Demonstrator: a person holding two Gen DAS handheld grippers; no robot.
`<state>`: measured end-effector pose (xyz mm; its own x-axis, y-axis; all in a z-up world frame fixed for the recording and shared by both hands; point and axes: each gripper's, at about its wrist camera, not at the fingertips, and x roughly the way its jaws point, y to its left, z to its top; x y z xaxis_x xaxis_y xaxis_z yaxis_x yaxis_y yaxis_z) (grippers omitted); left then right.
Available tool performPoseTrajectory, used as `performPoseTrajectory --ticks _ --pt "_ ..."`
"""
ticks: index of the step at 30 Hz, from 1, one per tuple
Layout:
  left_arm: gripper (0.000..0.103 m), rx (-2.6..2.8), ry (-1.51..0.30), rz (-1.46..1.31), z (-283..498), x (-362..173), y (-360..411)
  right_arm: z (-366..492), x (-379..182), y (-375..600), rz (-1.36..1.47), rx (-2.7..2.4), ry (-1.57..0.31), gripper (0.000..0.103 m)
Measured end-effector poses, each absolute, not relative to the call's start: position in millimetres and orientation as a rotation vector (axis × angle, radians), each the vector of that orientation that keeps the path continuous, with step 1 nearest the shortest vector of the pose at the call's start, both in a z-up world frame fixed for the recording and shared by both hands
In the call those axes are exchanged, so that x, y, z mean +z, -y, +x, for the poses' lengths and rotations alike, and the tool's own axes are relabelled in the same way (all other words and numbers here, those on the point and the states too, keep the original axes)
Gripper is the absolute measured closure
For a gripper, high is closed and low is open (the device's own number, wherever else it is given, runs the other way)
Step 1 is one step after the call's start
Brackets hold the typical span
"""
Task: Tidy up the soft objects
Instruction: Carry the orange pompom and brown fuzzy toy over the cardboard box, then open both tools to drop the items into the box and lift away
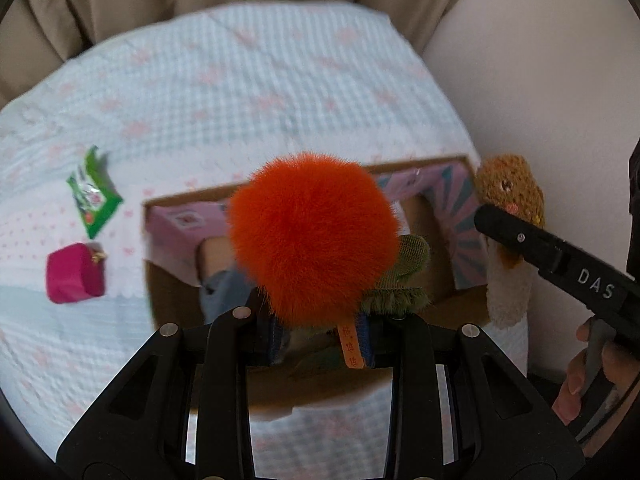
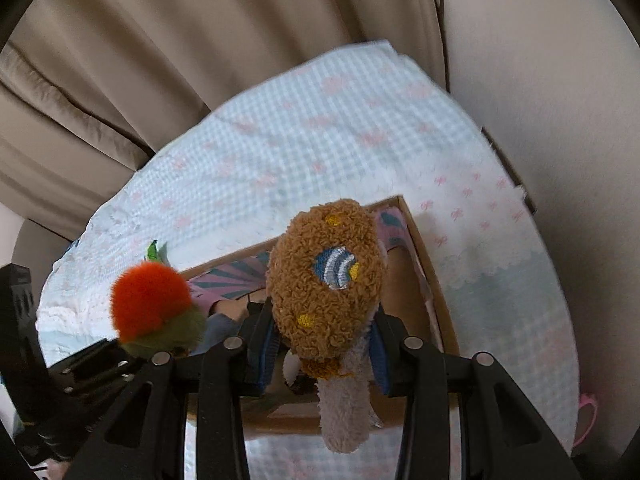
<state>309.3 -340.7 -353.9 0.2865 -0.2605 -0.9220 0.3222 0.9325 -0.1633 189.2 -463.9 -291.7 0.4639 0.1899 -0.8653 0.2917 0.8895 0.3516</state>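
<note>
My left gripper [image 1: 320,330] is shut on a fluffy orange plush ball with green leaves [image 1: 312,236] and holds it above an open cardboard box [image 1: 176,204] with pink printed flaps. My right gripper [image 2: 322,354] is shut on a brown curly plush mushroom with a white stem [image 2: 326,280] and holds it over the same box [image 2: 436,300]. The mushroom also shows in the left wrist view [image 1: 510,196], at the box's right edge. The orange ball also shows in the right wrist view [image 2: 150,302], to the left of the mushroom. Something grey-blue [image 1: 224,292] lies inside the box.
The box sits on a bed with a light blue checked cover [image 1: 240,92]. A green packet [image 1: 94,192] and a magenta pouch [image 1: 74,274] lie on the cover left of the box. Beige curtains [image 2: 160,60] hang behind, and a pale wall [image 2: 540,80] is to the right.
</note>
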Motion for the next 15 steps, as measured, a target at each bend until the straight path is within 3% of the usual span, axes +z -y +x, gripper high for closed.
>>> performPoseTrajectory --ticks 8,9,10,11,12,13,15 --pt "0.075 -0.401 -1.314 0.177 311.6 -389.0 366.2 203.5 -323.1 472.3 0.533 -0.076 -1.179 0.062" --pt "0.064 -0.403 -1.315 0.192 311.3 -389.5 369.0 204.7 -323.3 472.5 0.534 -0.073 -1.179 0.058" --pt "0.036 -0.402 -1.314 0.211 310.2 -388.5 371.2 205.9 -324.6 472.8 0.548 -0.049 -1.180 0.042" --pt "0.013 -0.397 -1.309 0.235 308.3 -386.0 372.6 206.3 -324.8 472.9 0.557 -0.034 -1.178 0.016" --pt "0.001 -0.391 -1.302 0.249 306.5 -384.5 372.8 205.6 -324.3 473.2 0.568 -0.015 -1.170 0.005" --pt "0.000 -0.388 -1.301 0.257 305.4 -383.7 372.2 204.7 -323.2 473.6 0.566 -0.012 -1.163 0.000" --pt "0.000 -0.391 -1.315 0.248 302.6 -383.1 368.4 202.9 -320.5 472.9 0.552 -0.013 -1.152 0.000"
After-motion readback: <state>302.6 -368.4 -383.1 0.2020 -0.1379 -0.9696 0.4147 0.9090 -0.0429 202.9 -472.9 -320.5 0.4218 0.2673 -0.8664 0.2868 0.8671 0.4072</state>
